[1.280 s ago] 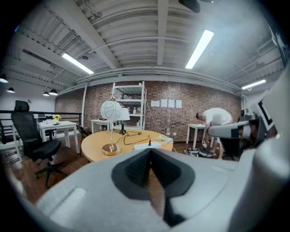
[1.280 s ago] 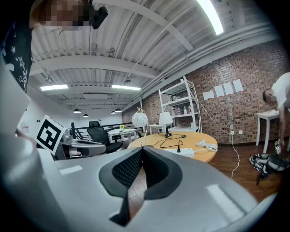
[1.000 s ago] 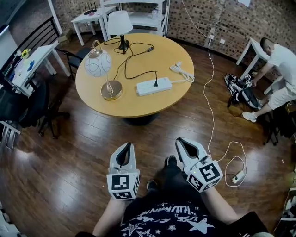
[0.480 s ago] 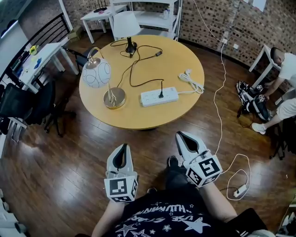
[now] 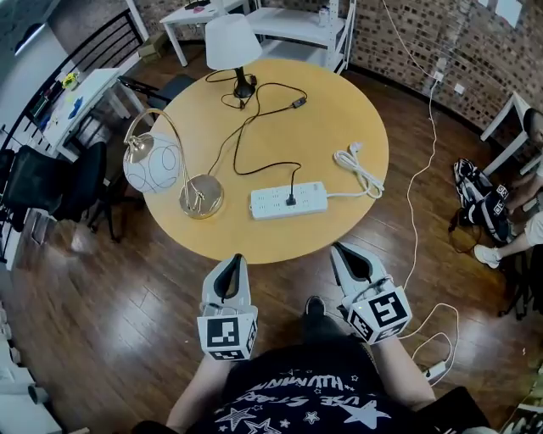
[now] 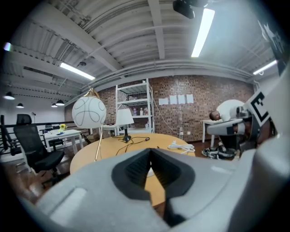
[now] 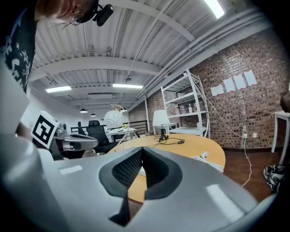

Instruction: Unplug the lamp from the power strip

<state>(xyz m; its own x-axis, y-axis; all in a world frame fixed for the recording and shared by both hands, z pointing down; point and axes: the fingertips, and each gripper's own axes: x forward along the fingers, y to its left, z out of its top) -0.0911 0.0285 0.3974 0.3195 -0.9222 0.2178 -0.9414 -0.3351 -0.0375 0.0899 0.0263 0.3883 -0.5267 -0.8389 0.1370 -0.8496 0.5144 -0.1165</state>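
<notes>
Wood: I see a round pale worktop (image 5: pixel 339 110) standing on dark floorboards (image 5: pixel 110 314), its near rim just ahead of both tools.
Room: a brick wall (image 5: pixel 416 34) and a white shelf unit (image 5: pixel 297 21) stand beyond the worktop's far side; a black office chair (image 5: pixel 51 182) is far to the left of the left tool.
Left tool (image 5: pixel 232 261): jaws together, nothing between them, short of the rim.
Right tool (image 5: pixel 344 252): jaws together and empty, level with its partner.
Power strip (image 5: pixel 287 201): white, lying ahead of and between the tools, near the rim, with a black plug (image 5: pixel 291 200) seated in it.
Lamps: the white-shaded lamp (image 5: pixel 231 42) is at the far edge; the globe lamp (image 5: pixel 153 163) leans over its brass foot, ahead-left of the left tool.
Cord: a black cord (image 5: pixel 246 140) runs from the plug toward the shaded lamp.
Head view only: it shows the plug in its socket, a coiled white cable (image 5: pixel 361 169) beside the strip, and a backpack (image 5: pixel 479 203) on the floor to the right.
Tool views only: these show the ceiling beams, the strip lights (image 6: pixel 201 27) and the papers (image 7: pixel 235 82) pinned on the brick.
</notes>
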